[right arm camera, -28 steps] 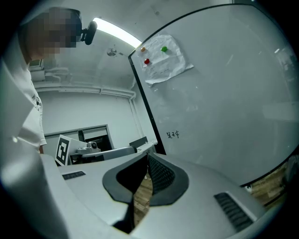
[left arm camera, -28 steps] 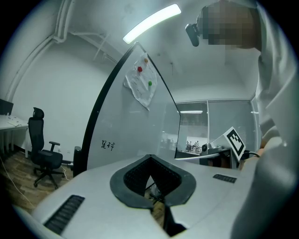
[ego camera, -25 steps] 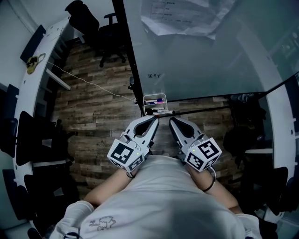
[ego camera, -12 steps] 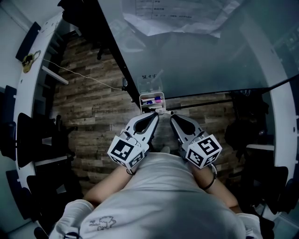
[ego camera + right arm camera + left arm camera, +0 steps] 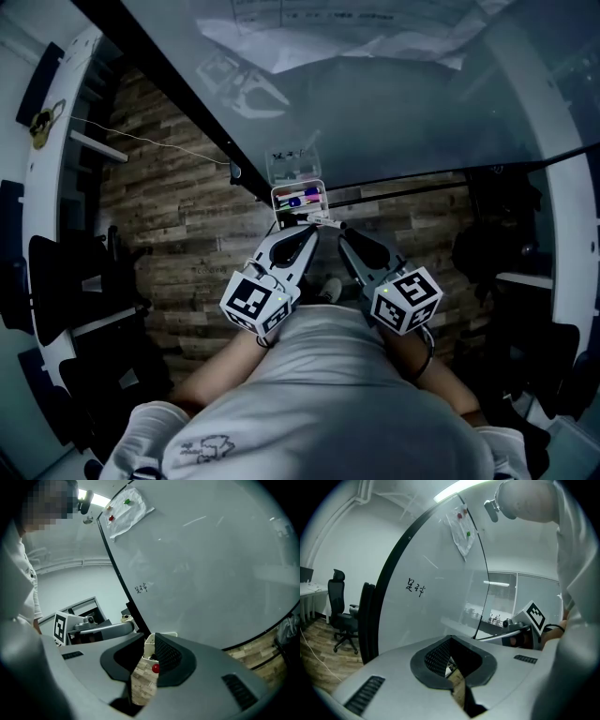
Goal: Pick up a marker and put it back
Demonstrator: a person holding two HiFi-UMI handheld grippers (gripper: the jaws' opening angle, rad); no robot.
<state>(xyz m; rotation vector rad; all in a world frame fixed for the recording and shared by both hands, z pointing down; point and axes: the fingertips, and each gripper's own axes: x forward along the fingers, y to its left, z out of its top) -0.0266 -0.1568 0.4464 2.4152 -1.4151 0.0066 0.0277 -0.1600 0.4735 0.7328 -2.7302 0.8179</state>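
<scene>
A small clear holder (image 5: pixel 298 187) hangs at the lower edge of the whiteboard (image 5: pixel 403 112), with a purple marker (image 5: pixel 314 200) and a blue marker (image 5: pixel 293 202) in it. My left gripper (image 5: pixel 309 231) and right gripper (image 5: pixel 341 232) are held side by side just below it, both pointing at it, both shut and holding nothing. Between the jaws of the right gripper (image 5: pixel 145 667), the right gripper view shows the white holder (image 5: pixel 149 645) and a red marker cap (image 5: pixel 155 668). The left gripper (image 5: pixel 452 667) shows only a thin slit between its jaws.
The whiteboard's black frame (image 5: pixel 187 103) runs diagonally at the left, and papers (image 5: pixel 328 28) are pinned high on the board. A wood-plank floor (image 5: pixel 178 234) lies below. An office chair (image 5: pixel 340 616) stands far left. White desks (image 5: pixel 47 187) curve along the left edge.
The head view has swung closer to the board, so the holder sits a little higher in frame. Both grippers stay shut, side by side, just under the holder.
</scene>
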